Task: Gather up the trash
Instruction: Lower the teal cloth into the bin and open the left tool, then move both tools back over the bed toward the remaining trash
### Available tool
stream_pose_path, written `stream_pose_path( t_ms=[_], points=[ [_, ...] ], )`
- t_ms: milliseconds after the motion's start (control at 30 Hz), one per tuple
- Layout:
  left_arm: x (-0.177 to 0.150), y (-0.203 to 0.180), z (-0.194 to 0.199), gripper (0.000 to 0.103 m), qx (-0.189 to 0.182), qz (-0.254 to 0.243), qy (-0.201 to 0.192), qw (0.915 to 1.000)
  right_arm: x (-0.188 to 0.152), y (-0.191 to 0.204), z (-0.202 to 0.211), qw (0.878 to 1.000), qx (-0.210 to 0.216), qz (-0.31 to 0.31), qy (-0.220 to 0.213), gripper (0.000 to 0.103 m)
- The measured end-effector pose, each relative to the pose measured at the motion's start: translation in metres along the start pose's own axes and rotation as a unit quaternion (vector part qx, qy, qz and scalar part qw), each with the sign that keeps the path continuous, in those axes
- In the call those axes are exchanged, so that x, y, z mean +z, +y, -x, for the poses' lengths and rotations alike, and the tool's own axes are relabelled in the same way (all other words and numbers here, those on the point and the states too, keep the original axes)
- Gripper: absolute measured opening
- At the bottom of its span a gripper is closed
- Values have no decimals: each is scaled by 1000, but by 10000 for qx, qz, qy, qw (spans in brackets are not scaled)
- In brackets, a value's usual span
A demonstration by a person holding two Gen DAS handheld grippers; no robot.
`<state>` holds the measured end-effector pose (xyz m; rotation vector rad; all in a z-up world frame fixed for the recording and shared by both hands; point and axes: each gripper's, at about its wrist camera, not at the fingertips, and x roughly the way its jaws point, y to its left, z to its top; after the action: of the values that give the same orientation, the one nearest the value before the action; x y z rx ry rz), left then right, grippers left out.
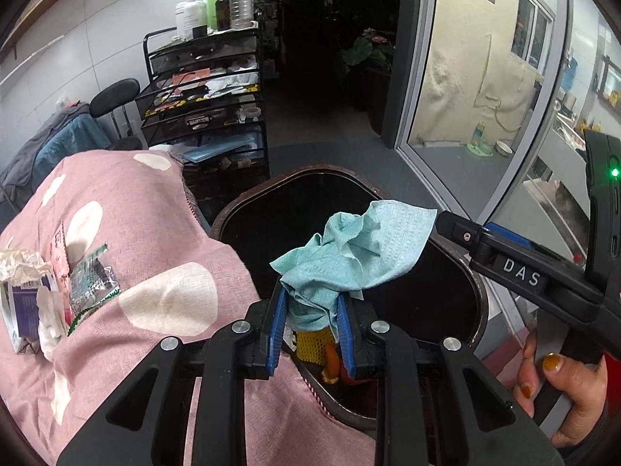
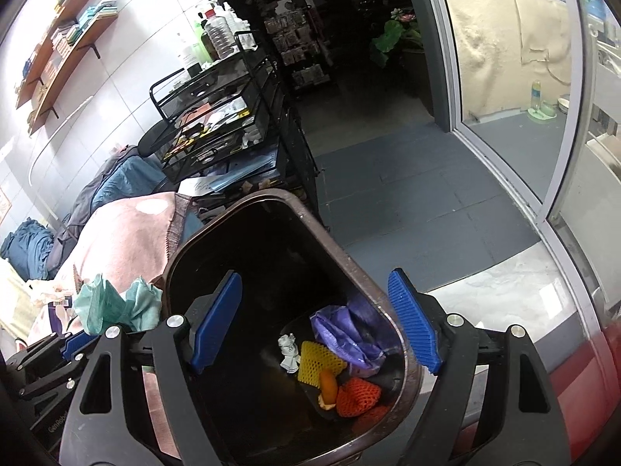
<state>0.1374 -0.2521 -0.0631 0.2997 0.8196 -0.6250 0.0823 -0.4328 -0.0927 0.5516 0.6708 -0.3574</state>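
With the left gripper [image 1: 312, 322] pinching the teal paper towel [image 1: 351, 248] over the bin [image 2: 271, 202] at twelve o'clock, we release it squarely inside, keeping the wide-open, empty right gripper [image 2: 316, 320] clear.

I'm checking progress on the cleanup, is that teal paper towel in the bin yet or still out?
Still out. The teal paper towel is pinched between the left gripper pads, held above the open bin, whose bottom holds other trash.

A bed draped in a pink cloth with large white spots [image 1: 163, 233] filled the left wrist view from seven to ten o'clock. Toward nine o'clock on it lay crumpled white paper [image 1: 21, 262], a purple-and-white carton [image 1: 23, 306] and a clear printed plastic wrapper [image 1: 91, 275], all bunched together and touching.
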Motion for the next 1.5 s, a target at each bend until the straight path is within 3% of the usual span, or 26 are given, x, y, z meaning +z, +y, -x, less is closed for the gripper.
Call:
stream_pose_path(
  t_ms=[67, 167, 433, 767, 1033, 1500],
  points=[
    [-1, -3, 0, 50, 79, -95, -44, 9999, 0, -2, 0, 10000, -28, -36, -21, 82],
    [-3, -6, 4, 72, 124, -199, -187, 9996, 1, -5, 1, 9999, -85, -59, -54, 85],
    [-6, -10, 17, 91, 295, -390, -431, 9979, 2, -11, 1, 9998, -168, -109, -74, 92],
    [-16, 2, 47, 97, 397, -164, -709, 9966, -1, -4, 3, 9999, -68, -17, -114, 93],
    [-30, 21, 76, 98, 740, 3, -1004, 9922, -5, 15, 8, 9995, 177, 199, -173, 93],
    [-69, 98, 98, 97, 1317, 793, -879, 9842, -22, 87, 18, 9919, 885, 906, -52, 93]
  ],
)
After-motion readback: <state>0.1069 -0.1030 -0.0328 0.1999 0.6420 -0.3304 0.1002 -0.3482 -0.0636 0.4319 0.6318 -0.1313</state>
